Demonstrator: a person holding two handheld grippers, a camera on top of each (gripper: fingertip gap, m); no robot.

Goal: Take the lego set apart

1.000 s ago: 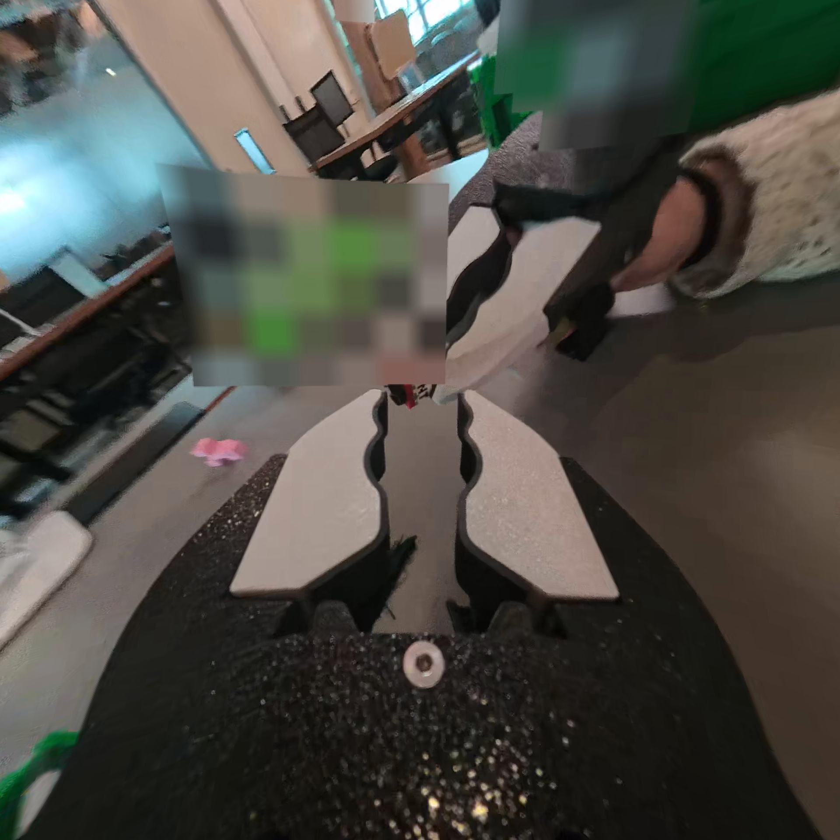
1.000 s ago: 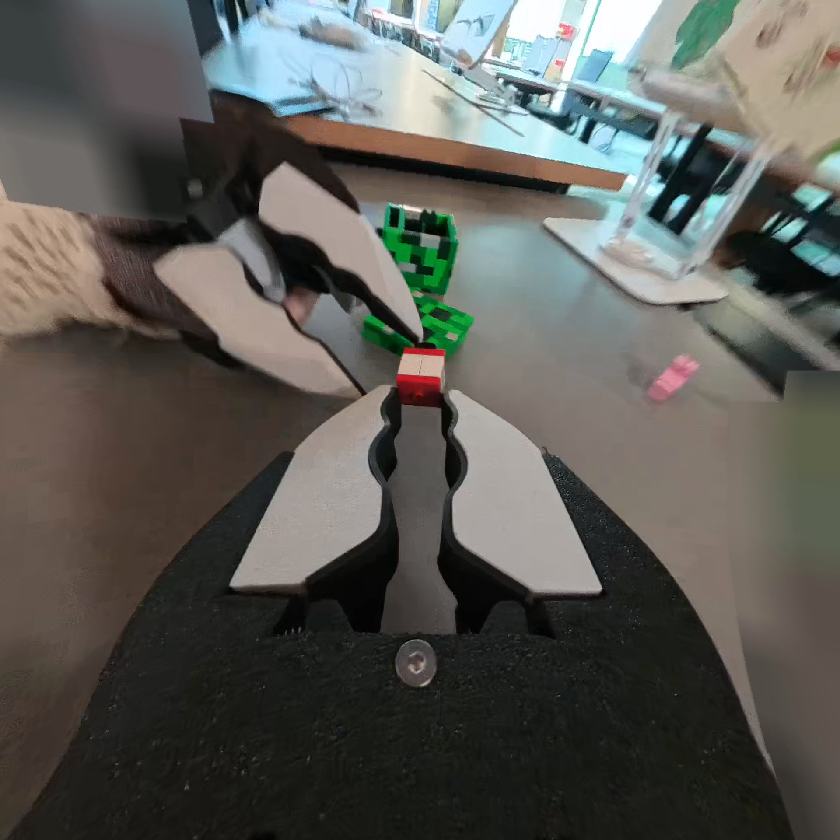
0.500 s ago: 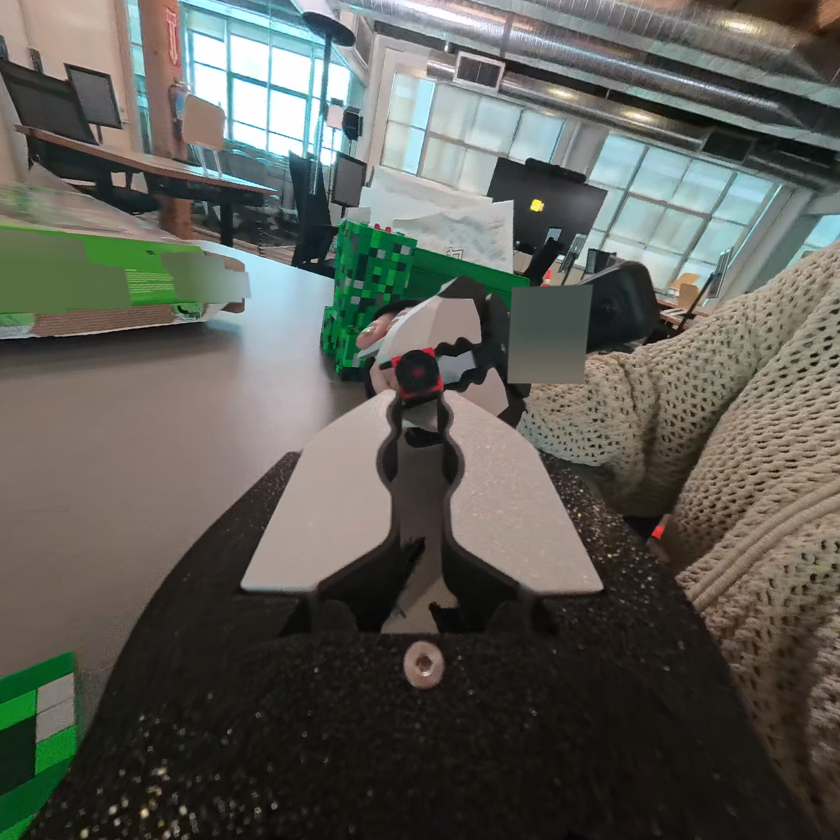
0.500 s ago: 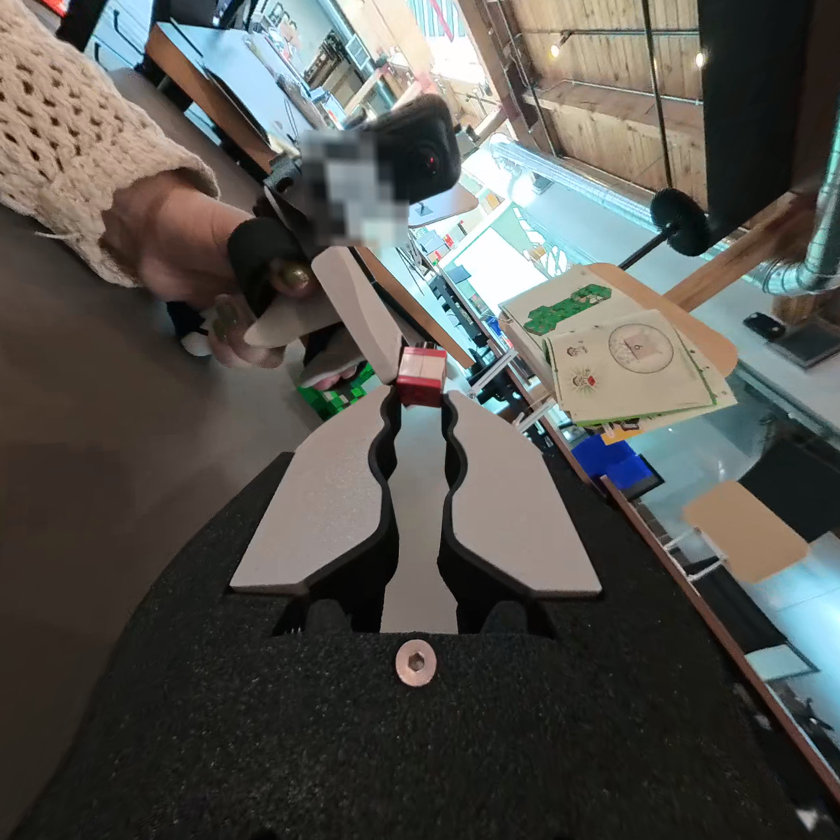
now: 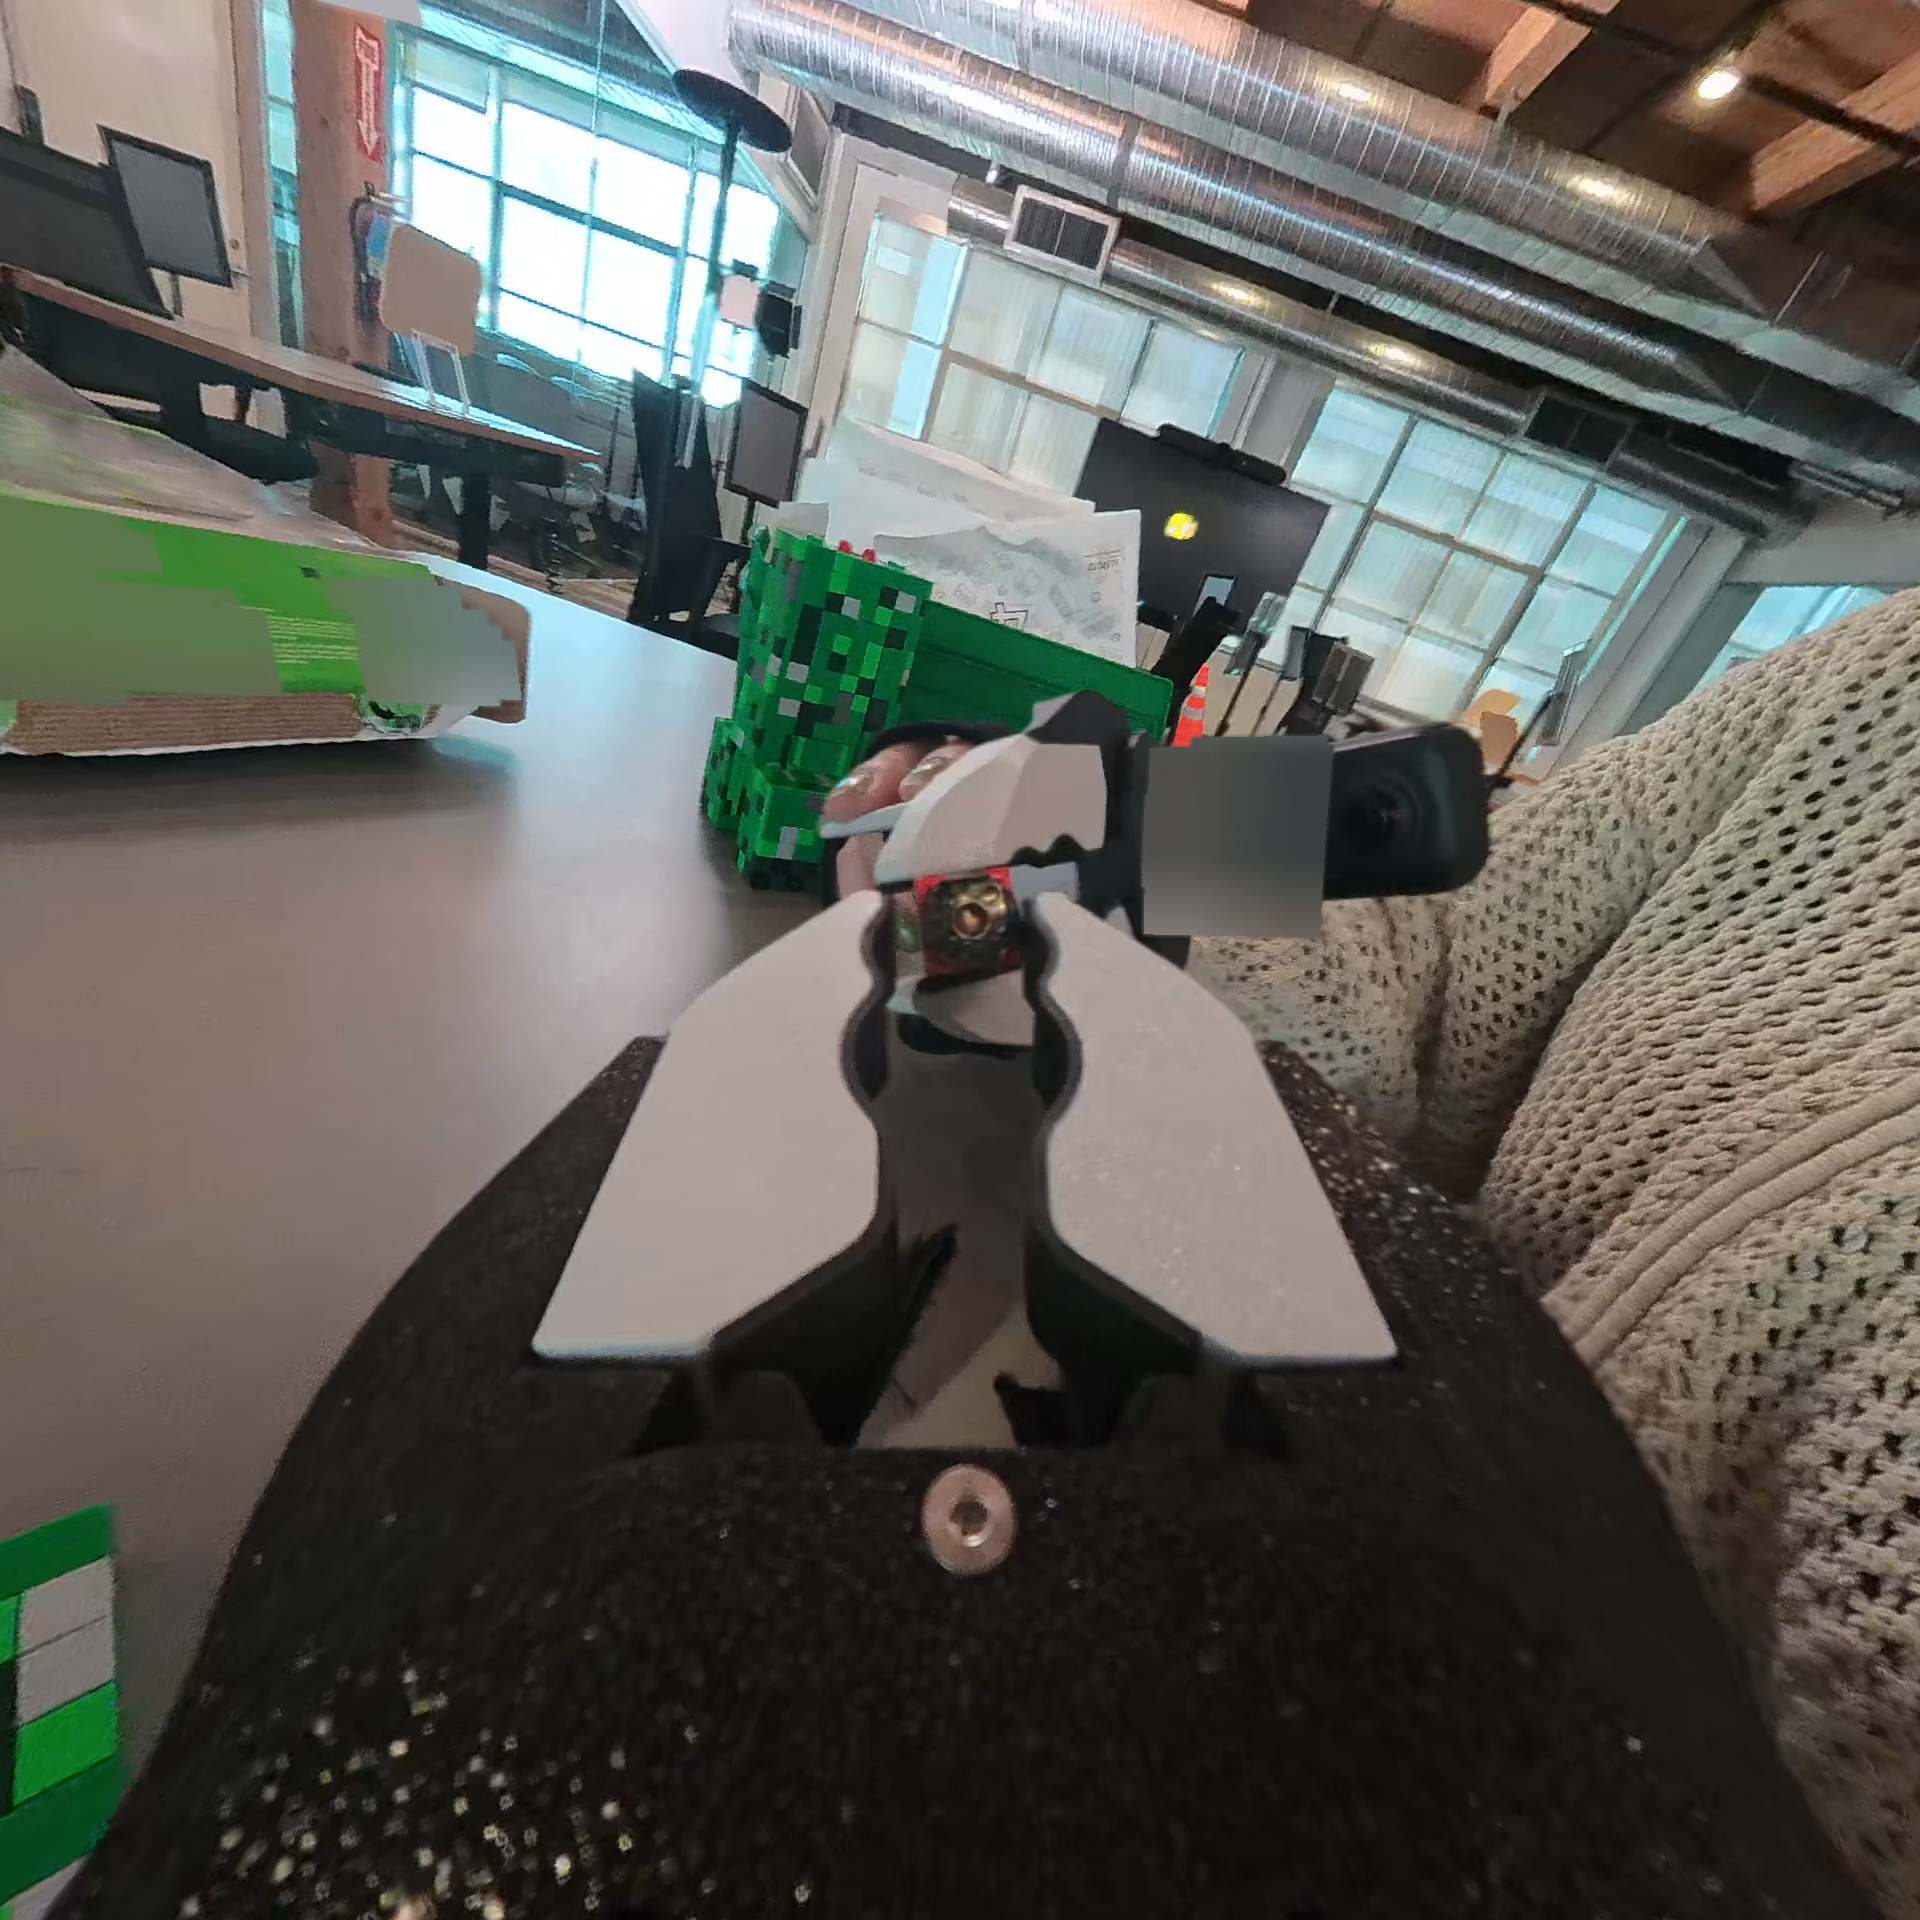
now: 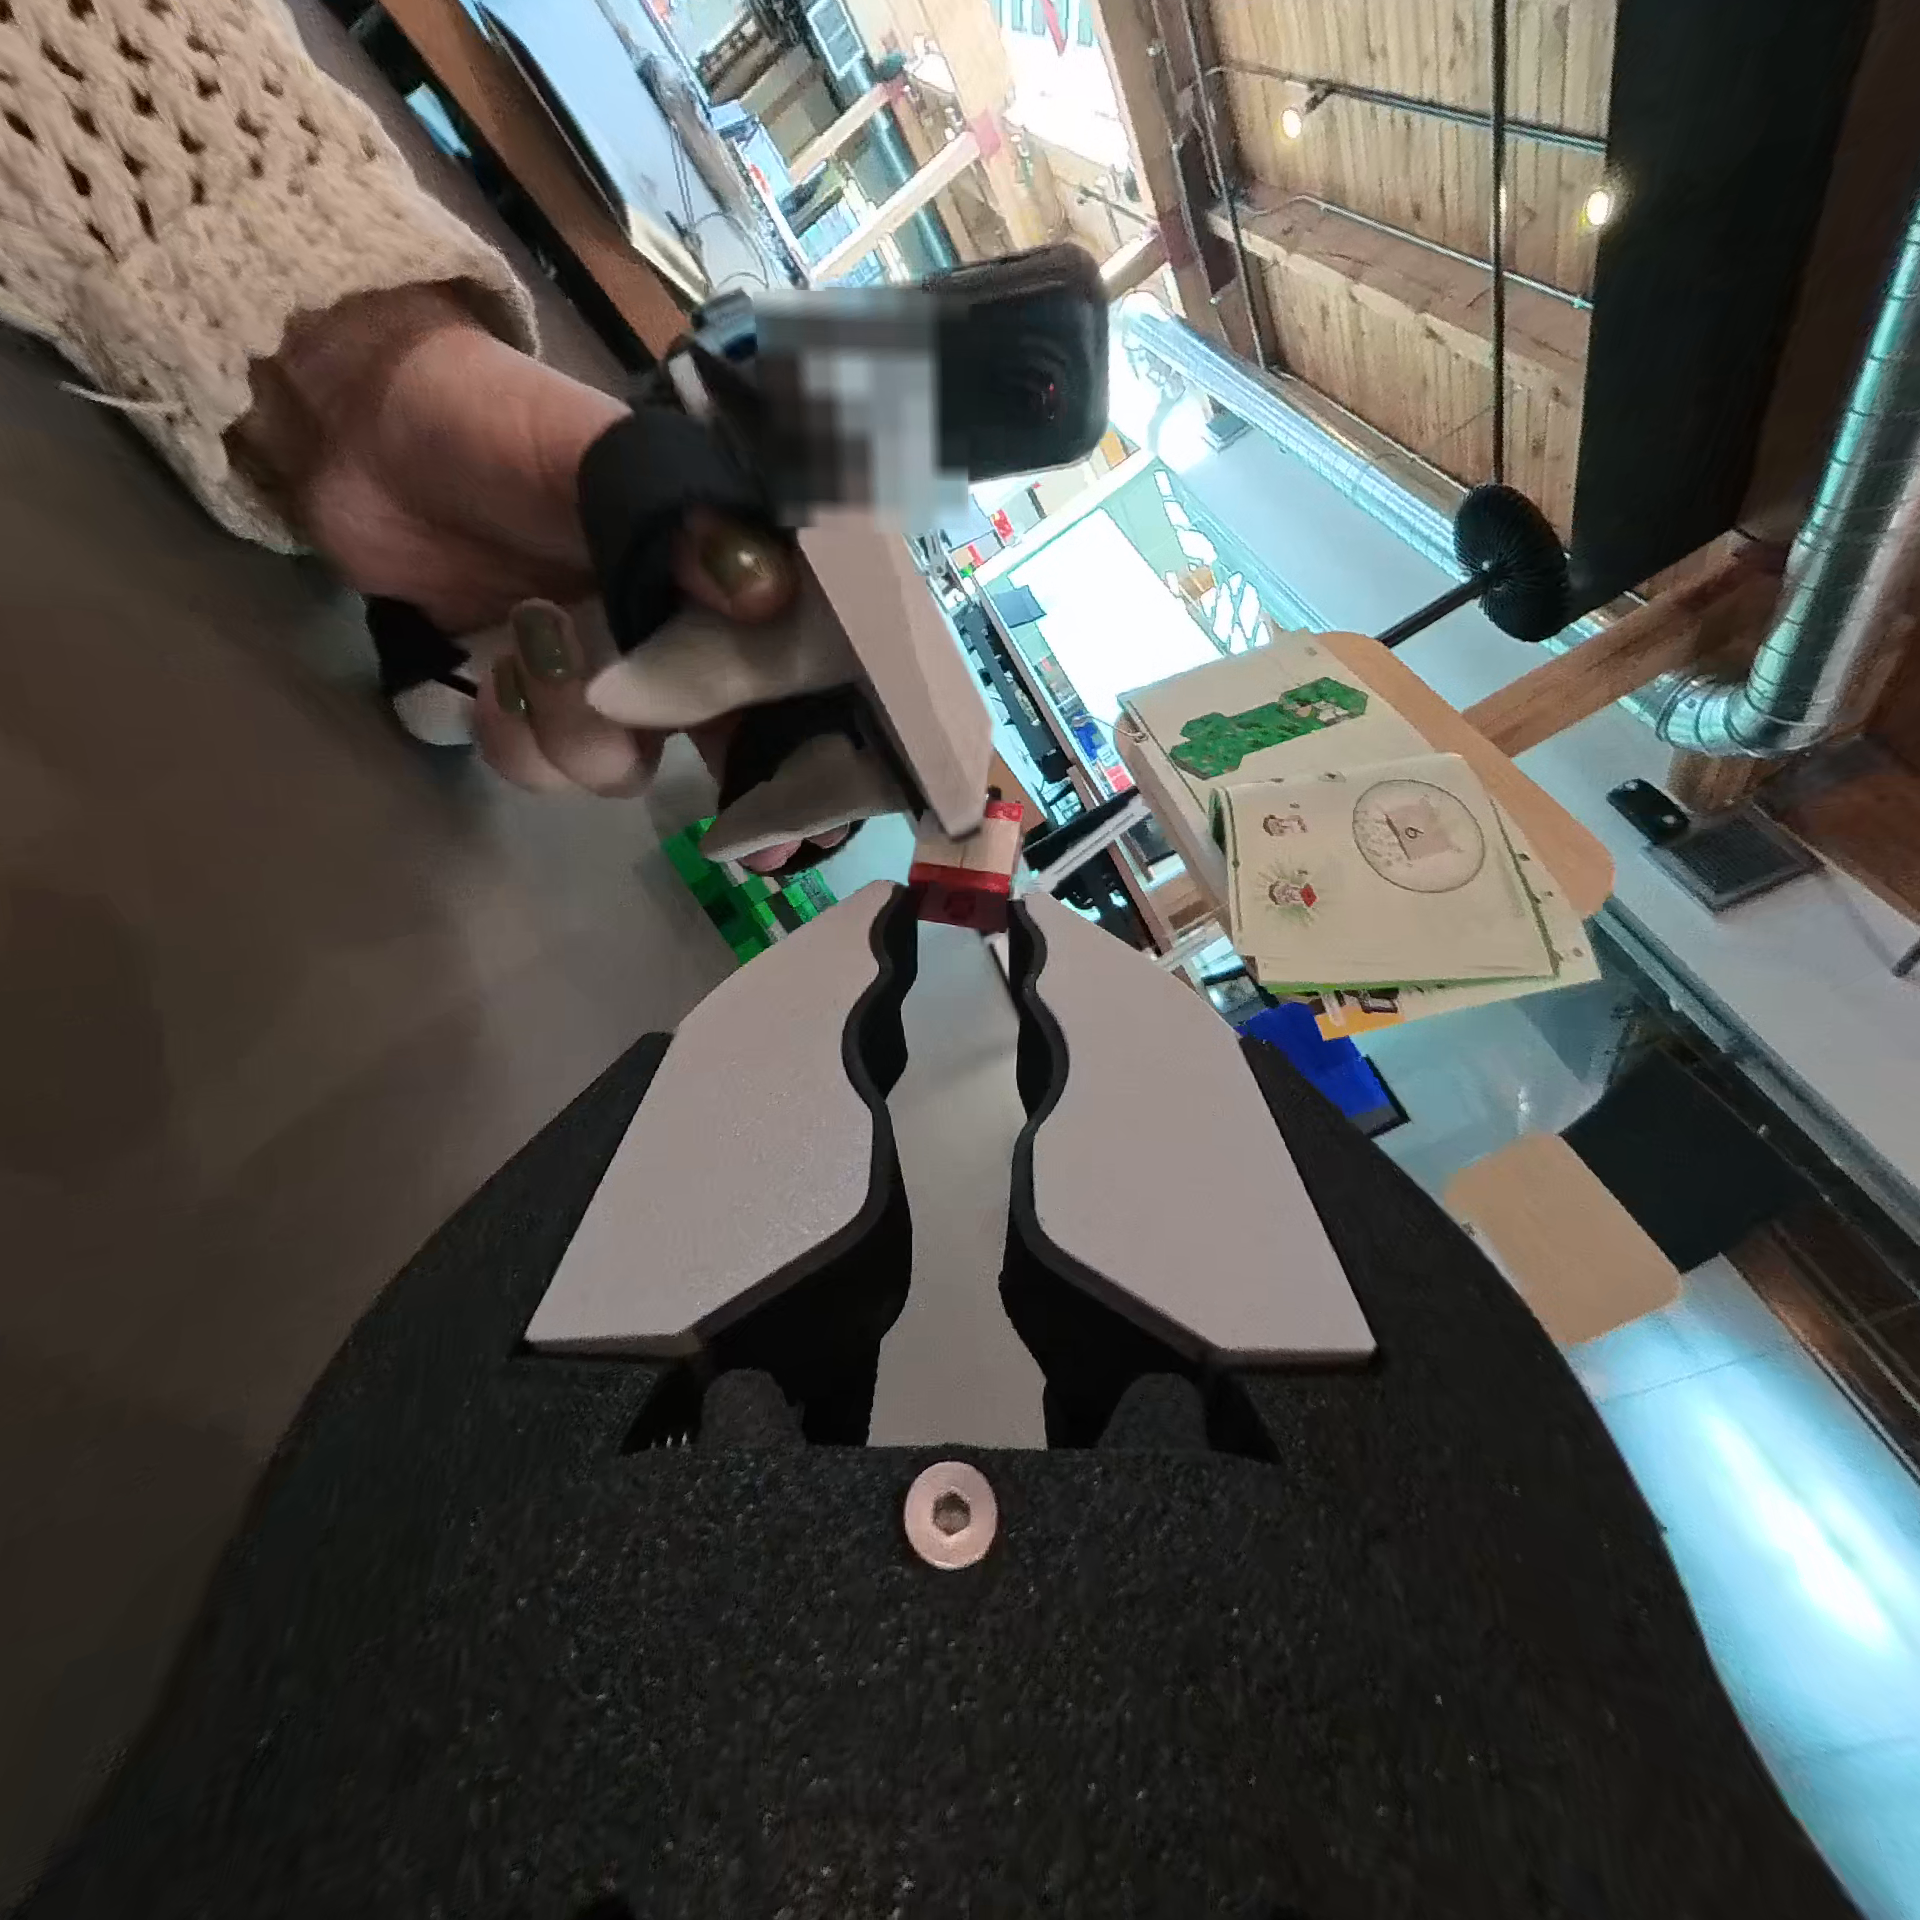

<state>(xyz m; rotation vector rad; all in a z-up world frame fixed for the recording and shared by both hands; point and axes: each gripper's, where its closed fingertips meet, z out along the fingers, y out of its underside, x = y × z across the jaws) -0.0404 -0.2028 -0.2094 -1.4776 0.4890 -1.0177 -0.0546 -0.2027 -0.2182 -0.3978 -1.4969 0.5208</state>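
Note:
A small red-and-white lego block [image 6: 961, 899] is held in the air between both grippers. My right gripper [image 6: 961, 909] is shut on its red end. My left gripper [image 5: 964, 925] is shut on the same block [image 5: 966, 920], whose round brassy end faces its camera. In the right wrist view the left gripper [image 6: 951, 821] comes in from the upper left onto the block's pale end. In the left wrist view one finger of the right gripper [image 5: 987, 810] lies above the block. A tall green creeper figure [image 5: 821, 665] stands on the table behind.
The grey table [image 5: 312, 987] holds a green box [image 5: 208, 644] at the far left, a green bin with papers [image 5: 1039, 675] behind the figure, and a green block [image 5: 52, 1662] near my left gripper. A booklet on a stand [image 6: 1371, 862] and a knit sleeve [image 5: 1662, 1039] are at the right. My left and right fingertips are right by each other.
Both grippers have risen from low over the table and tilted. My left gripper, open a second ago, has closed on the block that my right gripper holds.

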